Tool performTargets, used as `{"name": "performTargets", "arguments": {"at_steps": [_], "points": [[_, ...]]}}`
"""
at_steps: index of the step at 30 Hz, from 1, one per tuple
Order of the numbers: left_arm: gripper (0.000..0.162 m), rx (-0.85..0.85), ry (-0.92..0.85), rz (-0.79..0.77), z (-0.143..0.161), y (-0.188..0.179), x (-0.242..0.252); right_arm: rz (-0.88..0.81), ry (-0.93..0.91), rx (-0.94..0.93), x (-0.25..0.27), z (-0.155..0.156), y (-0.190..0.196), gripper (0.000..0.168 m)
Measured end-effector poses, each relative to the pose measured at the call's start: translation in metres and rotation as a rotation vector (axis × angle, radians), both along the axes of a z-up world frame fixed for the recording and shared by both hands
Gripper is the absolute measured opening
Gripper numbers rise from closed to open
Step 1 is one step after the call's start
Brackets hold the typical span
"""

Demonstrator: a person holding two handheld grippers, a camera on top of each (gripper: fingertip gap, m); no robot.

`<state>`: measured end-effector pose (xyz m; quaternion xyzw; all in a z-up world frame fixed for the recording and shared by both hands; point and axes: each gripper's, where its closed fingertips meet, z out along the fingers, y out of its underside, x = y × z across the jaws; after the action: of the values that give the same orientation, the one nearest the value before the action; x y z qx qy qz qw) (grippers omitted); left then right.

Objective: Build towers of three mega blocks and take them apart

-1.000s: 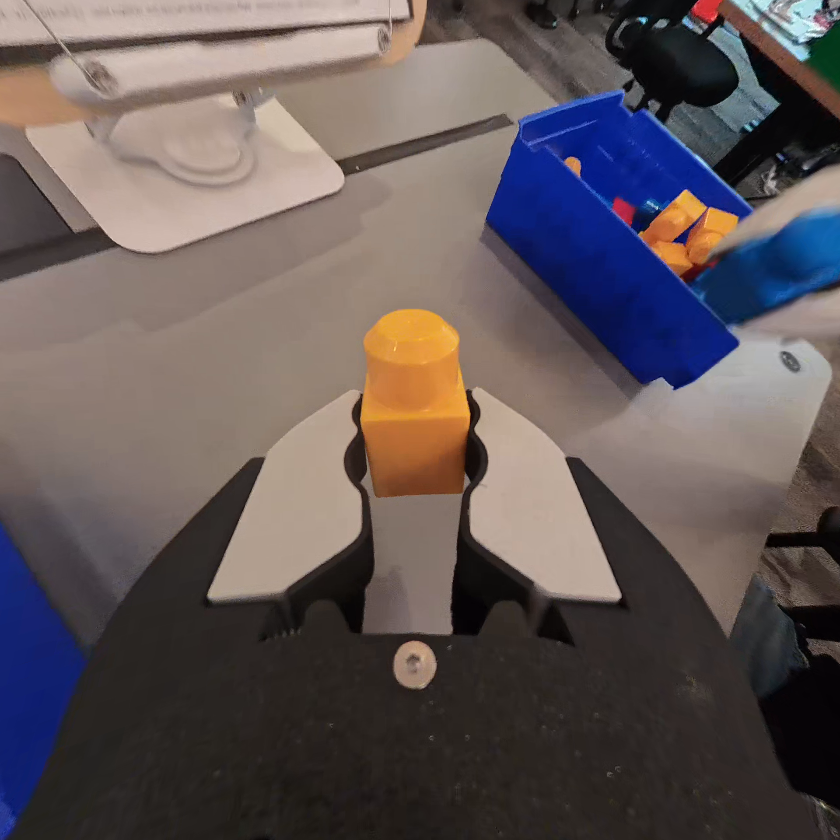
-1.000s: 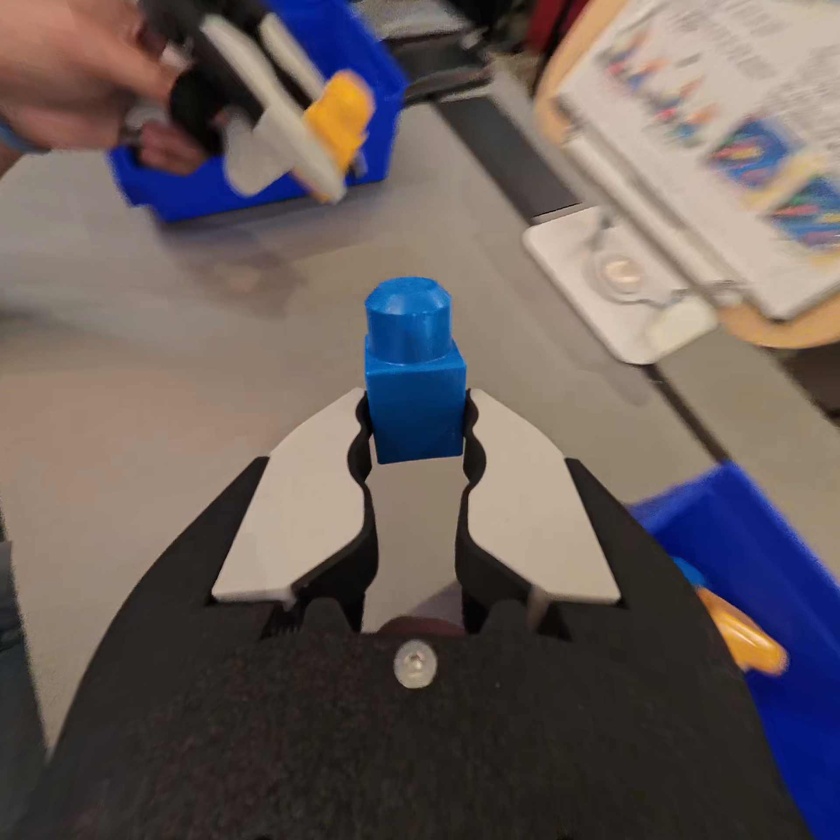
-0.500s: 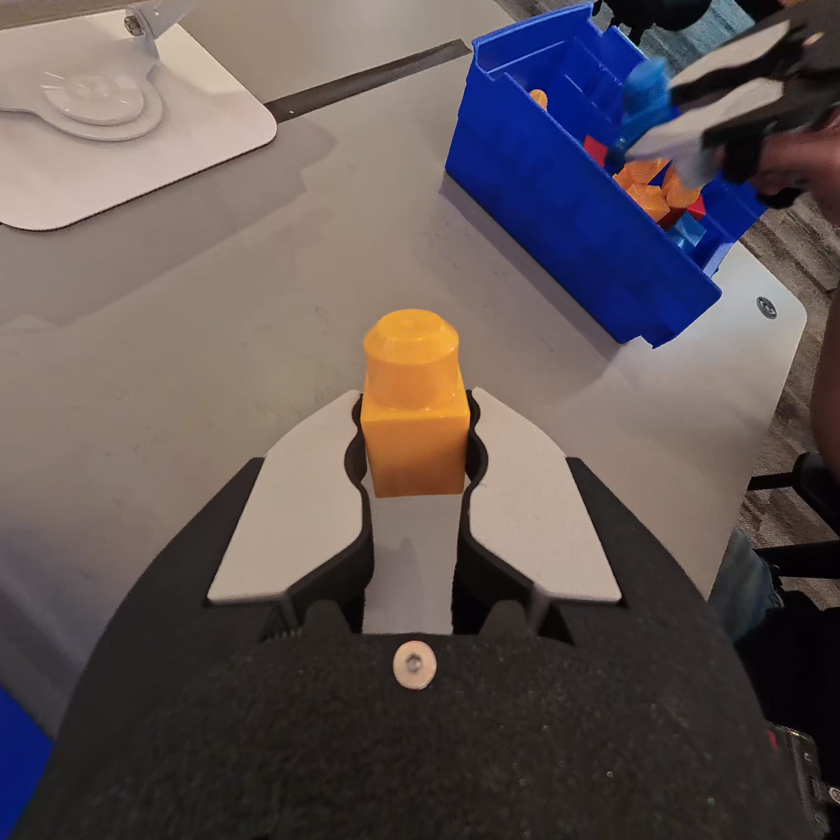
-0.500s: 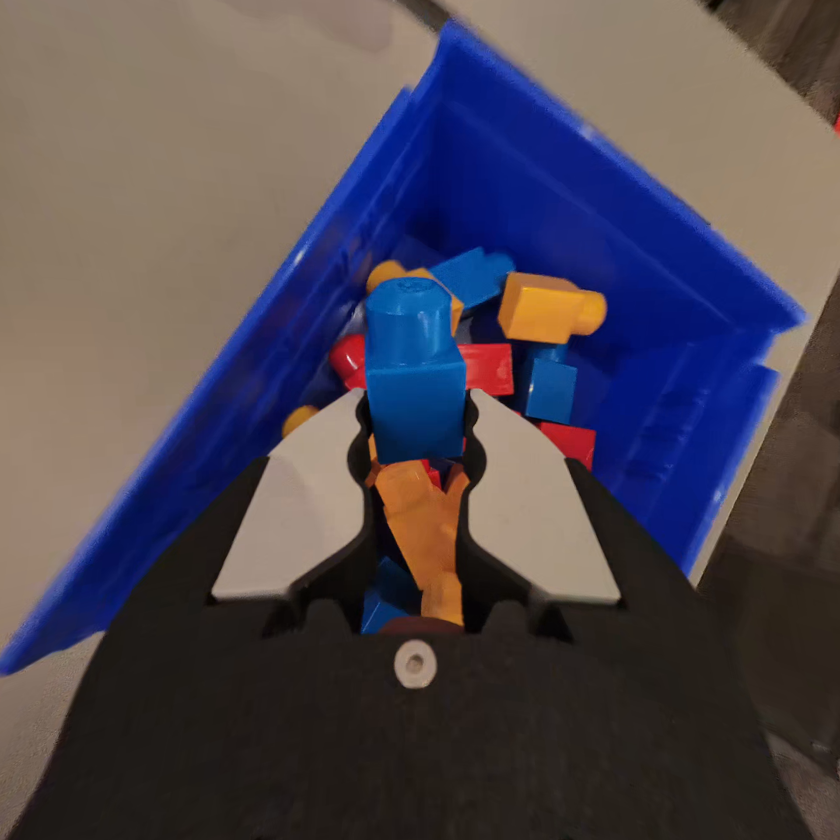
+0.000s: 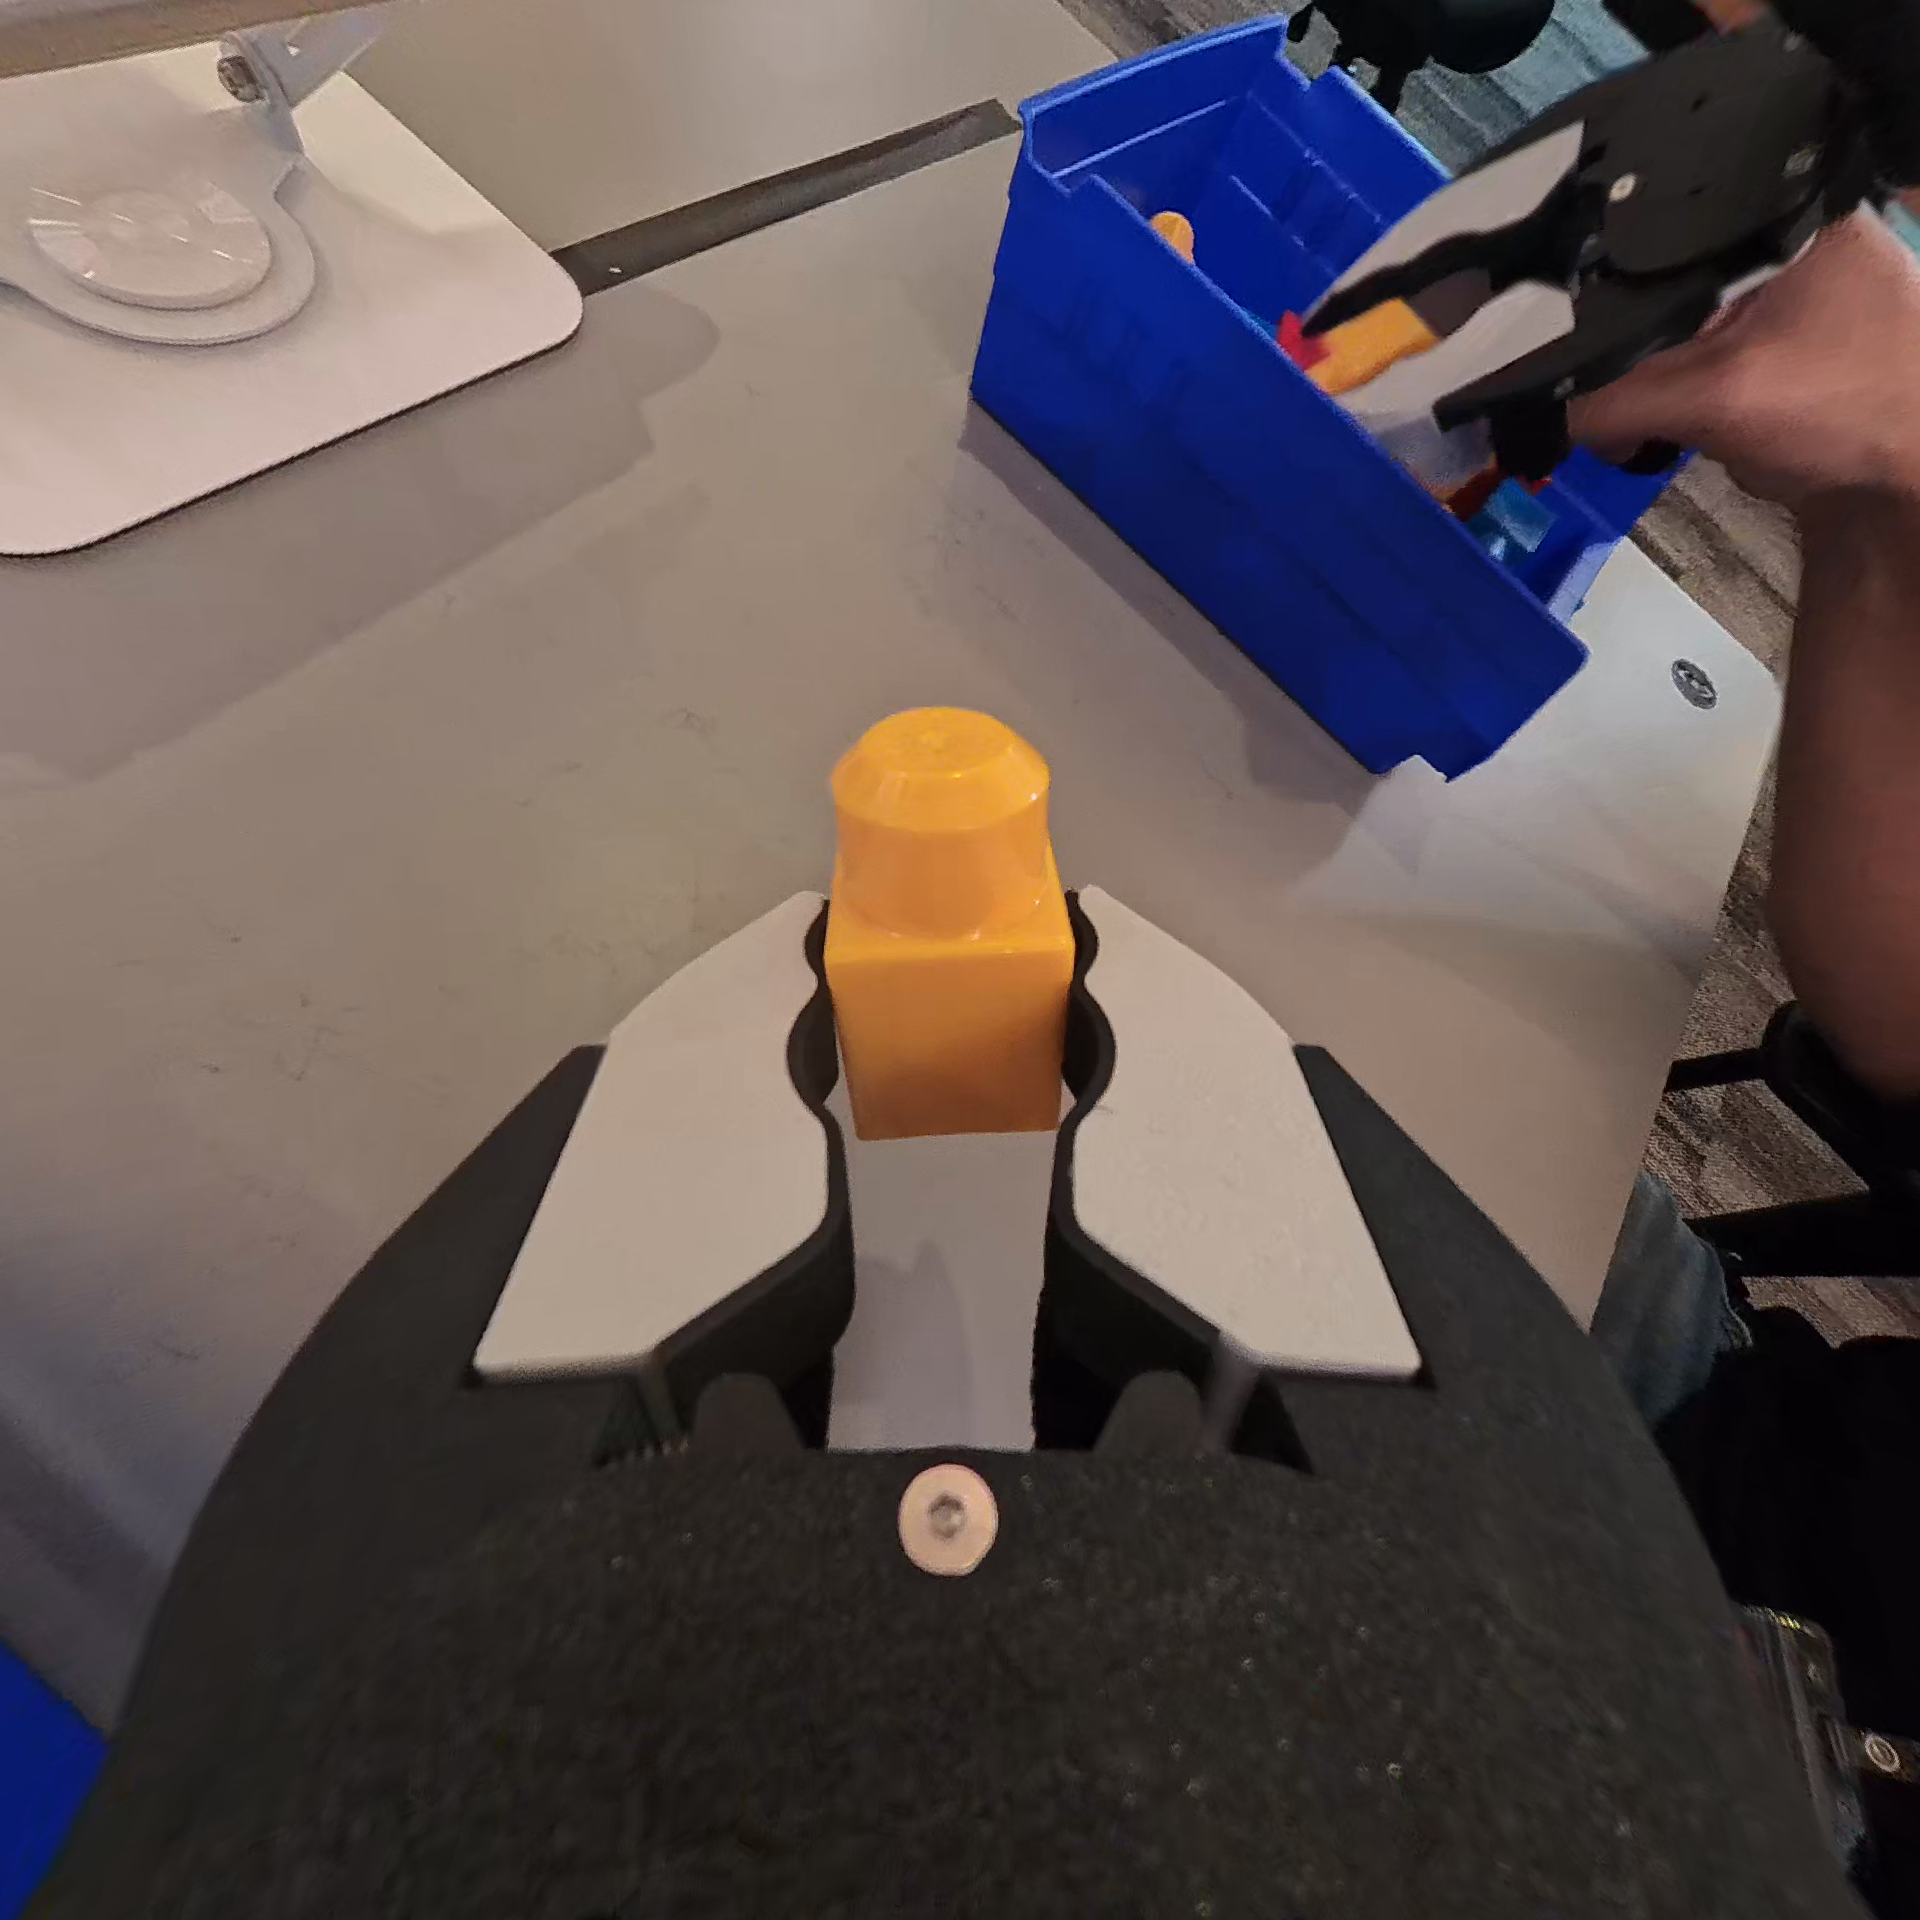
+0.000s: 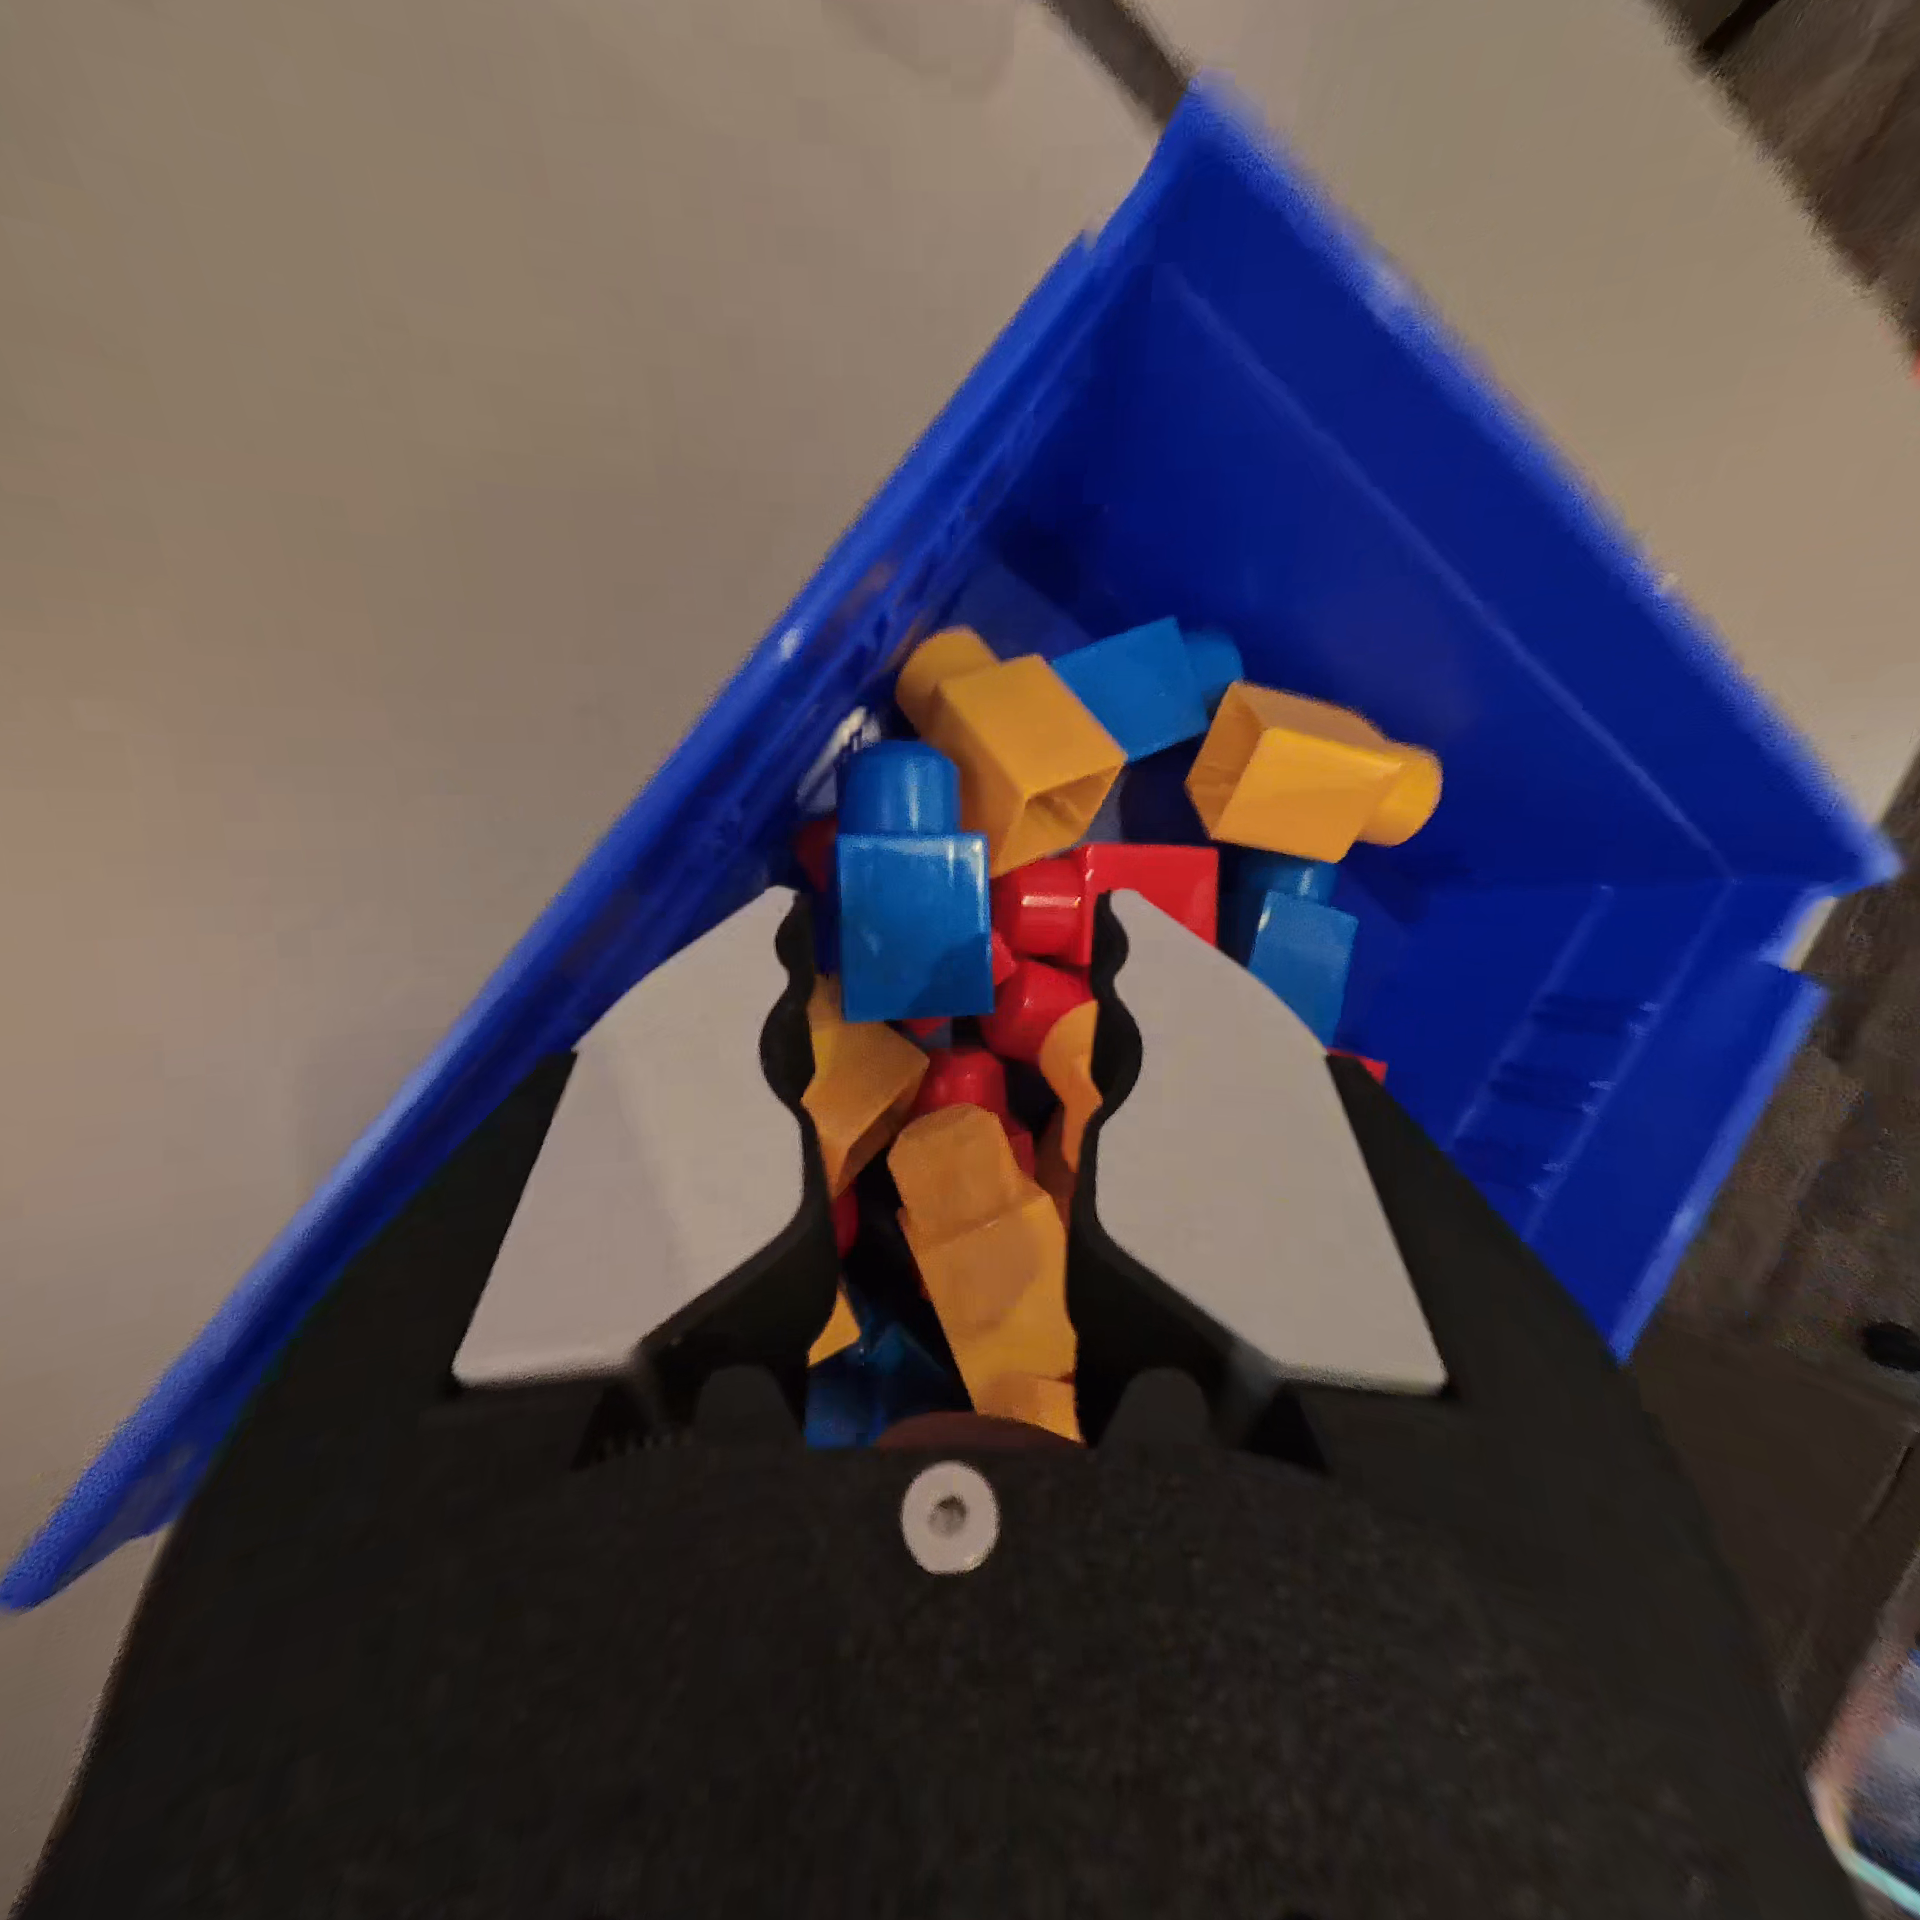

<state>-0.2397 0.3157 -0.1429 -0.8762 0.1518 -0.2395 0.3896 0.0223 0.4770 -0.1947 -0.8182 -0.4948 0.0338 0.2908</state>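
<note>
Left wrist view: your left gripper [image 5: 948,997] has its jaws squeezed on the orange block [image 5: 948,966]. The block sits right between the jaw tips, above the table [image 5: 436,831]. Its long way runs straight out from the jaws, with the round knob pointing away from you. Loosen even a little and it could drop and roll.

Right wrist view: your right gripper [image 6: 951,914] has its jaws apart, over the blue bin [image 6: 1351,499]. A blue block [image 6: 912,904] lies loose by the left jaw tip, knob pointing away. It could tumble into the pile.
</note>
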Motion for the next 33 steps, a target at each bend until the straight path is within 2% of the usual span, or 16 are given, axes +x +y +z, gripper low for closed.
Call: {"name": "performTargets", "arguments": {"at_steps": [2, 5, 8, 11, 13, 15, 18, 21, 25, 26, 27, 28, 33], "points": [[0.040, 0.018, -0.020, -0.045, 0.005, -0.003, 0.005, -0.018, 0.160, 0.048, -0.008, 0.036, -0.001, 0.050], [0.040, 0.082, -0.021, -0.112, 0.015, -0.008, 0.012, -0.010, 0.548, 0.037, -0.029, 0.100, -0.016, 0.050], [0.040, 0.150, -0.024, -0.186, 0.027, -0.015, 0.021, 0.108, 0.949, -0.160, -0.060, 0.151, -0.056, 0.060], [0.040, 0.262, -0.042, -0.280, 0.042, -0.023, 0.035, 0.242, 1.194, -0.479, -0.097, 0.174, -0.105, 0.069], [0.040, 0.398, -0.002, -0.330, 0.051, -0.027, 0.042, 0.309, 1.230, -0.742, -0.127, 0.168, -0.142, 0.086], [0.040, 0.516, 0.061, -0.384, 0.056, -0.033, 0.049, 0.359, 1.206, -0.964, -0.156, 0.154, -0.176, 0.091], [0.040, 0.643, 0.161, -0.456, 0.056, -0.042, 0.059, 0.373, 1.131, -1.138, -0.190, 0.123, -0.210, 0.096], [0.040, 0.680, 0.269, -0.497, 0.048, -0.044, 0.064, 0.394, 1.132, -1.305, -0.205, 0.113, -0.233, 0.096], [0.040, 0.657, 0.314, -0.536, 0.036, -0.046, 0.071, 0.394, 1.132, -1.314, -0.214, 0.106, -0.241, 0.092], [0.040, 0.655, 0.308, -0.543, 0.035, -0.046, 0.073, 0.383, 1.141, -1.299, -0.216, 0.104, -0.239, 0.086], [0.040, 0.651, 0.300, -0.549, 0.035, -0.047, 0.075, 0.384, 1.147, -1.295, -0.216, 0.103, -0.238, 0.070], [0.040, 0.646, 0.296, -0.552, 0.034, -0.047, 0.077, 0.392, 1.150, -1.303, -0.215, 0.102, -0.237, 0.067], [0.040, 0.631, 0.300, -0.536, 0.032, -0.045, 0.078, 0.407, 1.166, -1.315, -0.214, 0.101, -0.235, 0.067]]}}
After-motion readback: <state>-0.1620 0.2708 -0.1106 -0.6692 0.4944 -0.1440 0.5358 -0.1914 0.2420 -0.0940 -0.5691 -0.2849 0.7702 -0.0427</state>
